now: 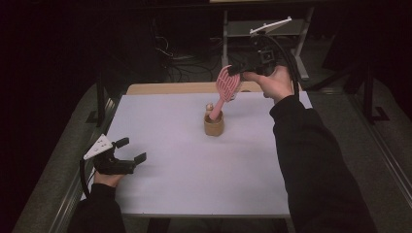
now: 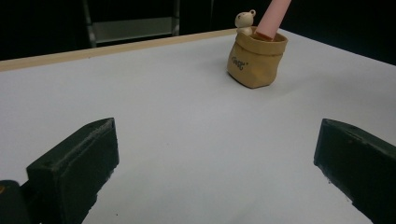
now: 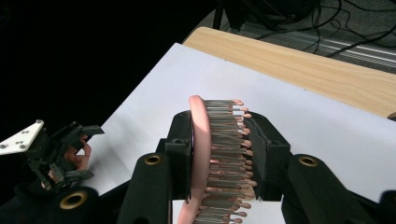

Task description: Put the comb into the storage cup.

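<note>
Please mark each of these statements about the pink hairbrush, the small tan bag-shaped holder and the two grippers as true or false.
1. The right gripper is clamped on the head of the pink plastic hairbrush. True.
2. The brush lies flat on the white table. False: it is held up at a slant, with its handle end in the small tan bag-shaped holder.
3. The left gripper holds the holder. False: its jaws are open and empty, near the table's left front, far from the holder.
4. A small cream bear figure sits at the holder's rim. True.
5. The holder lies tipped over. False: it stands upright.
</note>
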